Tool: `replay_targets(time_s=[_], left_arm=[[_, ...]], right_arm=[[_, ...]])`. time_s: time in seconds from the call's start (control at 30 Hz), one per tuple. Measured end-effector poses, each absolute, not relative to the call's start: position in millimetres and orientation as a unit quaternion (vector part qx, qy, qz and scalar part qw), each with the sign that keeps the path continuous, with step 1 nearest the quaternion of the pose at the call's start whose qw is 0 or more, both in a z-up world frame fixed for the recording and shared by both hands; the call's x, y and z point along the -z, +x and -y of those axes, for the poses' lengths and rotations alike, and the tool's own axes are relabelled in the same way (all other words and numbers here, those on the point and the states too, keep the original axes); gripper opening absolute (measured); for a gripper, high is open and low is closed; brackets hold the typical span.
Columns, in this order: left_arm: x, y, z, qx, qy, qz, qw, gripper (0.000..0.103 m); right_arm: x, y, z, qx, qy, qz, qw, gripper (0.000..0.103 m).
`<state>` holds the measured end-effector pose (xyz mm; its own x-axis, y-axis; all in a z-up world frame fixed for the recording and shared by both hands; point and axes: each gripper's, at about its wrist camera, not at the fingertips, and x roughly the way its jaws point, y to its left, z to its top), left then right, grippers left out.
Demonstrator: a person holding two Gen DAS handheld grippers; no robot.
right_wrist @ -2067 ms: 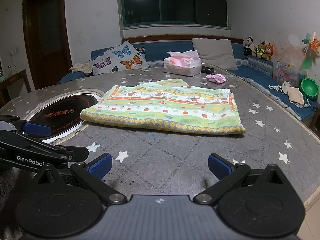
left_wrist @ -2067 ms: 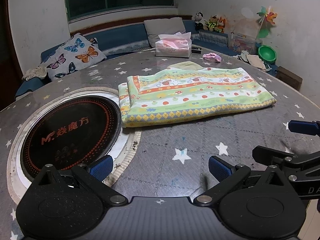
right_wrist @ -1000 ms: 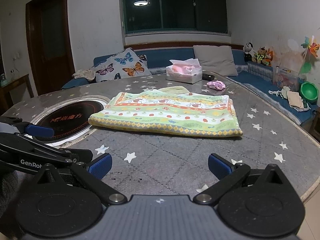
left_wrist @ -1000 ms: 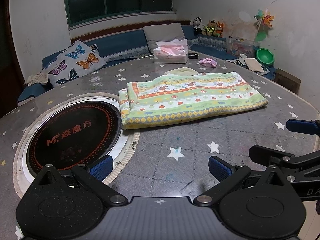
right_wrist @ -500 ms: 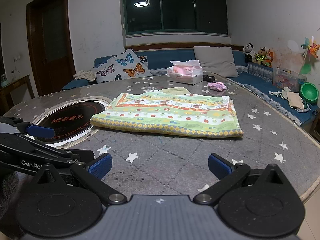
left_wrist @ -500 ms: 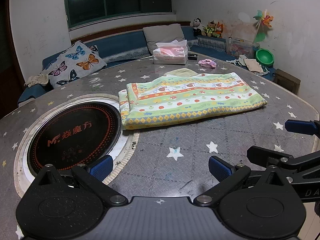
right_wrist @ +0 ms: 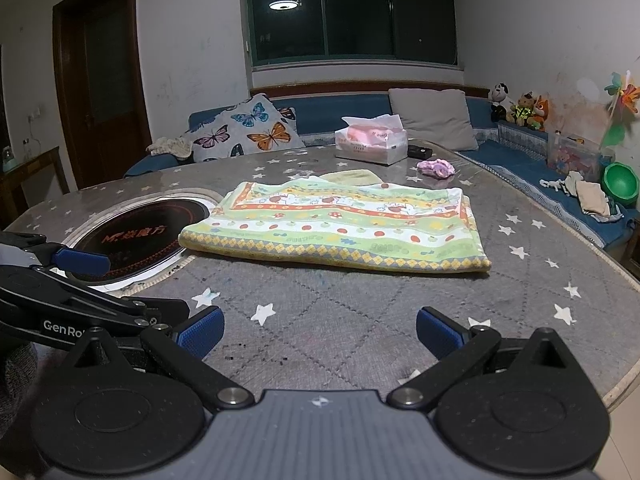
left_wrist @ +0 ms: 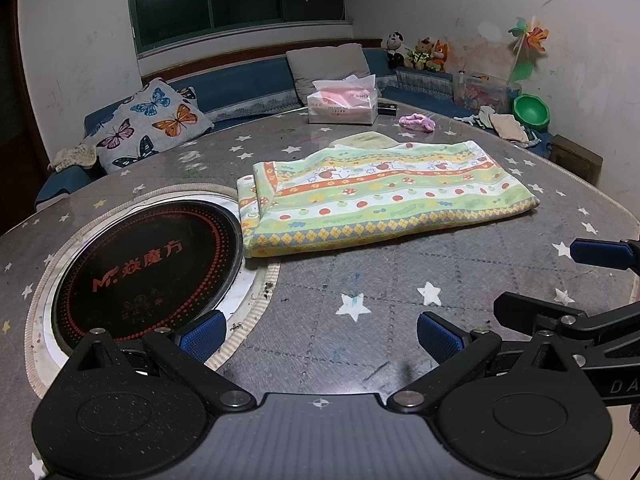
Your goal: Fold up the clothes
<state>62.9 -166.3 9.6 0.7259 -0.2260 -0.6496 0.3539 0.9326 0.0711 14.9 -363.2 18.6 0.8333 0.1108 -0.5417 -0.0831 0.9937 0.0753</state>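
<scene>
- Round grey star-printed table (left_wrist: 360,280) with a black cooktop disc (left_wrist: 148,264) set into its left side.
- Folded patterned cloth (left_wrist: 380,196) lies flat at mid-table, its left end just beside the disc rim.
- Tissue box (left_wrist: 344,100) and a small pink item (left_wrist: 418,123) sit on the far side.
- Left gripper (left_wrist: 320,332): jaws spread wide, empty, over the near table edge.
- Right gripper (right_wrist: 320,330): jaws spread wide, empty, well apart from the cloth.

Domestic living room, night. Evidence: blue corner sofa (right_wrist: 340,110) with butterfly cushion (right_wrist: 248,128); plush toys (right_wrist: 520,108) on the ledge; tissue box (right_wrist: 370,144) on a round star-patterned table (right_wrist: 360,312) with inset hotplate (left_wrist: 140,268); dark window (right_wrist: 352,12); wooden door (right_wrist: 100,72).
</scene>
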Motion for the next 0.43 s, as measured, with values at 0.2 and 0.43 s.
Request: replay_targets(time_s=[0.2, 0.43], left_arm=[[-7, 69, 165, 0.156, 0.093, -0.34, 0.923, 0.103], [-4, 77, 165, 0.156, 0.094, -0.346, 0.92, 0.103]], right_arm=[[-17, 22, 363, -0.051, 0.022, -0.289, 0.956, 0.103], [-14, 31, 361, -0.052, 0.017, -0.296, 0.954, 0.103]])
